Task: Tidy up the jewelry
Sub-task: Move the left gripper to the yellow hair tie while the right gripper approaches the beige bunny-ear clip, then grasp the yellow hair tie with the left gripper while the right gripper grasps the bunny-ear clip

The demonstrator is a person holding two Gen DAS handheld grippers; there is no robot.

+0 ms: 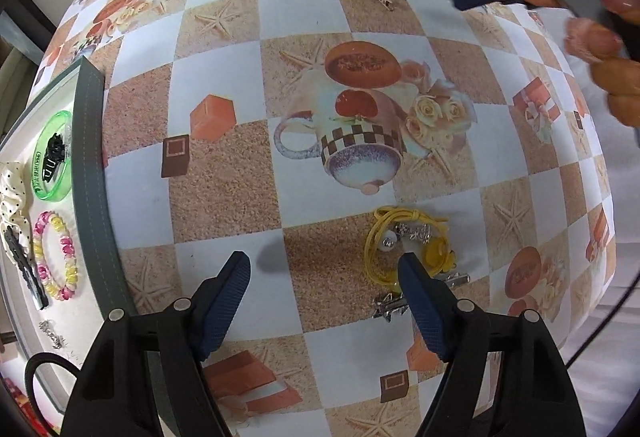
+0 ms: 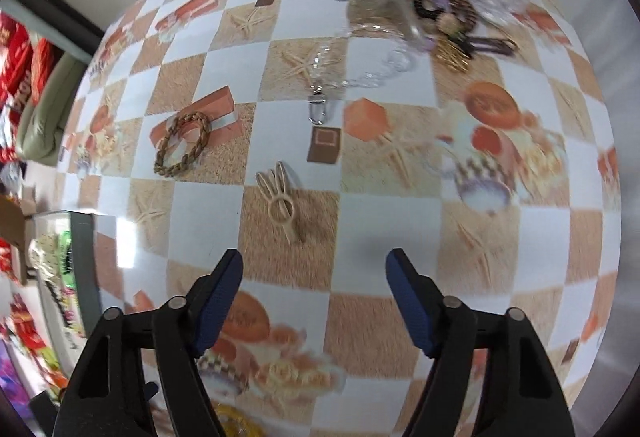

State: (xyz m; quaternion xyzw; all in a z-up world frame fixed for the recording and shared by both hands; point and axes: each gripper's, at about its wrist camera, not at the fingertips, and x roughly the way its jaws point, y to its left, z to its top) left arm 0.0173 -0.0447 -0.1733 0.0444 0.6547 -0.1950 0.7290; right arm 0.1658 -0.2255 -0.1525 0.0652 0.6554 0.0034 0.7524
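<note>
In the left wrist view my left gripper (image 1: pixel 324 265) hangs open over the checked tablecloth. A yellow cord piece with silver charms (image 1: pixel 408 241) lies right at its right fingertip (image 1: pixel 412 269), not between the pads. A silver clip (image 1: pixel 390 305) lies just beside that finger. In the right wrist view my right gripper (image 2: pixel 316 261) is open and empty. A beige hair clip (image 2: pixel 280 197) lies just ahead of it, toward the left finger. A braided brown bracelet (image 2: pixel 182 145) and a clear chain with a clasp (image 2: pixel 320 105) lie farther off.
A grey-rimmed tray (image 1: pixel 92 173) at the left holds a green bangle (image 1: pixel 52 157), a pink and yellow spiral bracelet (image 1: pixel 56 257), a dotted scrunchie and black clips. A pile of hair accessories (image 2: pixel 452 9) sits at the table's far right. A hand (image 1: pixel 600 49) carries the right gripper.
</note>
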